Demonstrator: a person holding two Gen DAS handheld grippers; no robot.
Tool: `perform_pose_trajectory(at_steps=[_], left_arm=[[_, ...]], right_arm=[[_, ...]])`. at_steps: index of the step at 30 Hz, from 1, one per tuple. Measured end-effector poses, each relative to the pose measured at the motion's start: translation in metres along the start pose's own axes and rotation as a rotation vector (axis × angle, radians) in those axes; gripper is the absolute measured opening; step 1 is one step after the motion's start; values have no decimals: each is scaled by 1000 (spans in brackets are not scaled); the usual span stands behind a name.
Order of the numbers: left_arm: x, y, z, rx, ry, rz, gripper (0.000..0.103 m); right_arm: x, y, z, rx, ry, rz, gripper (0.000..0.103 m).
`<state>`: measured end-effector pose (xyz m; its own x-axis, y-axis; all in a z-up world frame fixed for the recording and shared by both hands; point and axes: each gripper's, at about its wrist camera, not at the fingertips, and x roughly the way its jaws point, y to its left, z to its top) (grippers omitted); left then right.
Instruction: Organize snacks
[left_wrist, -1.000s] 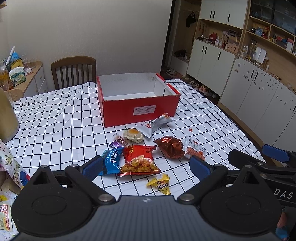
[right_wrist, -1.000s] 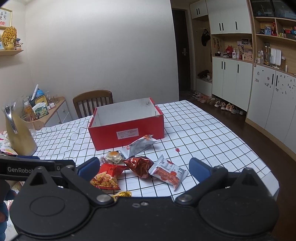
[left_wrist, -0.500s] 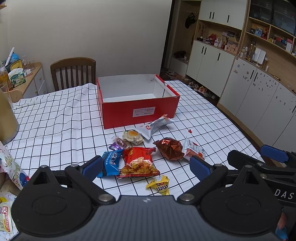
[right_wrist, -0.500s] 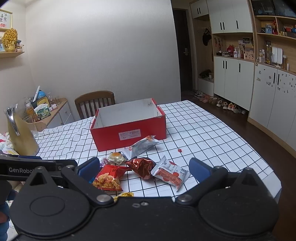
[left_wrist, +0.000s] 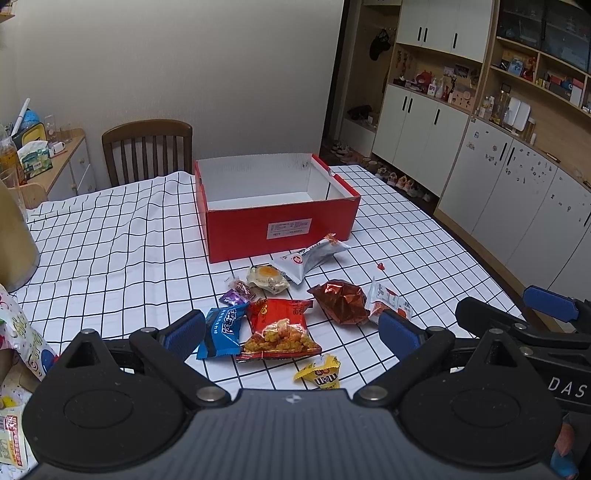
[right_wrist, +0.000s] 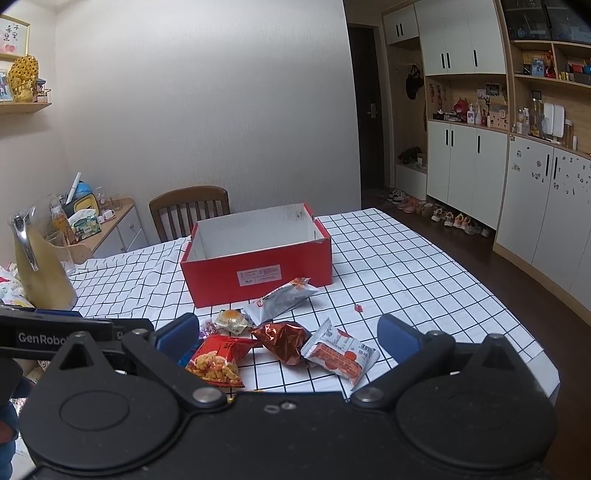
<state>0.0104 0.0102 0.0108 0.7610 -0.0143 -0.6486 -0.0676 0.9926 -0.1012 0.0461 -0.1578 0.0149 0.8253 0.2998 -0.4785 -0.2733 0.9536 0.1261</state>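
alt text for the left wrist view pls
An open left gripper hovers over scattered snack packets, including a red crisp bag and a blue wrapper, on a black-grid white tablecloth. Behind them sits an empty red cardboard box.

The left gripper (left_wrist: 291, 334), a matte black plastic two-finger tool, carries blue ribbed pads (left_wrist: 184, 334) on its fingertips, silver pivot screws at four and eight o'clock of its linkage, and two round embossed discs. The right gripper (right_wrist: 288, 338) matches it: black body, blue pads (right_wrist: 399, 338), silver screws. White lettering "GenRobo" and "DAS" marks the gripper bodies.
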Motion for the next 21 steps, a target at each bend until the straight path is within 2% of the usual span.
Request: perform_pose_trajectory(at_steps=[12,21], left_arm=[[6,3,-1,-12,15,-3,101],[22,6,2,-20,40,-7,101]], right_arm=[[3,2,1,-17,3,-6,103],[16,-1,5,-38,26,24,103]])
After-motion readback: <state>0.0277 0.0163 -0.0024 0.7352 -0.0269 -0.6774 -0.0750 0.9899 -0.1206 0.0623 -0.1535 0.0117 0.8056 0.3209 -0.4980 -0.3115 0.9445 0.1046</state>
